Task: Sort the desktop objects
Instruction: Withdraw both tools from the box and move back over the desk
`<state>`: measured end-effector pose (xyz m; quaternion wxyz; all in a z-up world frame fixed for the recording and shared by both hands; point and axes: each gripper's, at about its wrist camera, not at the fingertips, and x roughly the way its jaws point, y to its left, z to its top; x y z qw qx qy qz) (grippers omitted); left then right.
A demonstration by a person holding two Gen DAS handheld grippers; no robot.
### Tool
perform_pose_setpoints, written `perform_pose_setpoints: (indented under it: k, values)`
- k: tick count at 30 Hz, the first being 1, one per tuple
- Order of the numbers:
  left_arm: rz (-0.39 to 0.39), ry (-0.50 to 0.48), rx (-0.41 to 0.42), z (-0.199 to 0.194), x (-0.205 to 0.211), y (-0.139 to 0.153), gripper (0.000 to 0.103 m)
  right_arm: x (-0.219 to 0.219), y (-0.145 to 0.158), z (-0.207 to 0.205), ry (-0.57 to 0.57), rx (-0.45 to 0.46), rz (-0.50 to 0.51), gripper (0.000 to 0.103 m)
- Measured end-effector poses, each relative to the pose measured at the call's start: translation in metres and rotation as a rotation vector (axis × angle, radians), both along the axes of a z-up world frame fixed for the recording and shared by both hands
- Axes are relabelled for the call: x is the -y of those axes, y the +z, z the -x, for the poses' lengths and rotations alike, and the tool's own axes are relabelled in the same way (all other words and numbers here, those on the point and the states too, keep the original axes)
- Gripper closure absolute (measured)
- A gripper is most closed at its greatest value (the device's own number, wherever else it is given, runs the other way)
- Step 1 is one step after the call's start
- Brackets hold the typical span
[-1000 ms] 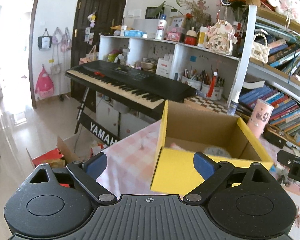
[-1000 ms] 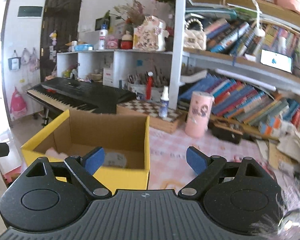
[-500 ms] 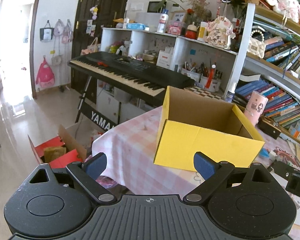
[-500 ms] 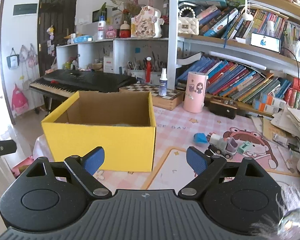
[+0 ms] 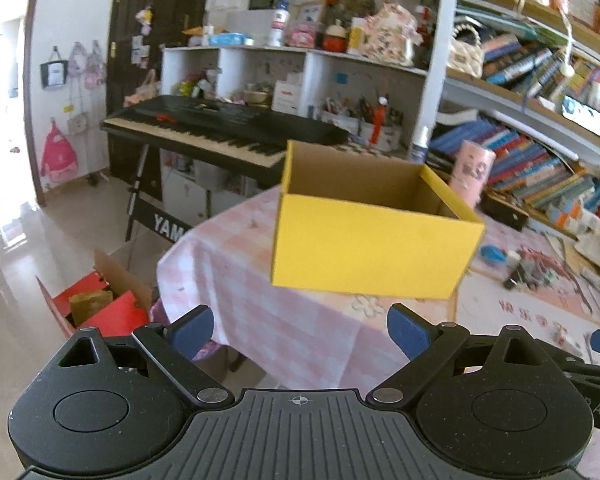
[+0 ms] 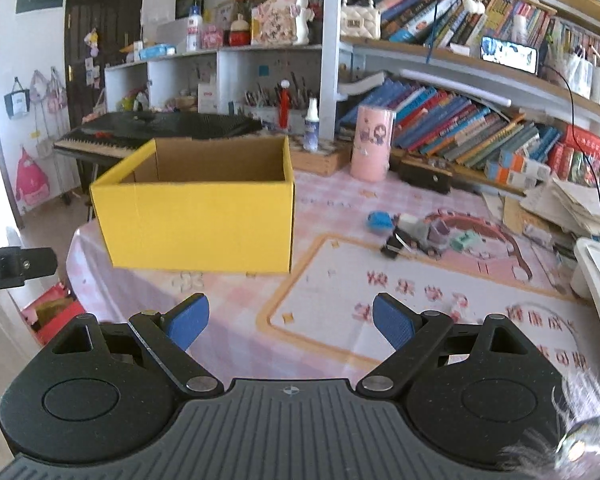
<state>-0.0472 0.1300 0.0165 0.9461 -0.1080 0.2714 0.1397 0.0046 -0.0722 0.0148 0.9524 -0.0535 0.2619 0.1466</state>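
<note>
On the pink checked tabletop (image 6: 340, 200), small blurred plastic toys (image 6: 416, 236) probably light, rigid: pinch across body. Open yellow cardboard box (image 6: 200, 224) awaits. Both jaws wide, empty.

I note a black keyboard (image 5: 220, 128) on its stand beyond the table's far corner. Red carton (image 5: 96, 304) open on the floor, below the table edge. Bookshelves (image 6: 480, 120) crowded along the wall. Pink bags (image 5: 58, 152) hang near the dark door (image 5: 156, 20).

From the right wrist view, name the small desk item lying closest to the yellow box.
The blue item: it lies nearest the yellow box; the grey, purple and green pieces sit farther right.
</note>
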Motion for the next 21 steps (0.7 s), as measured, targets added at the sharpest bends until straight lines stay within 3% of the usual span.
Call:
perform_pose_setpoints:
  k: [21]
  values:
    - [0.034, -0.183, -0.079, -0.021, 0.047, -0.015, 0.007, 0.040, -0.016, 0.015, -0.118, -0.093, 0.030, 0.014]
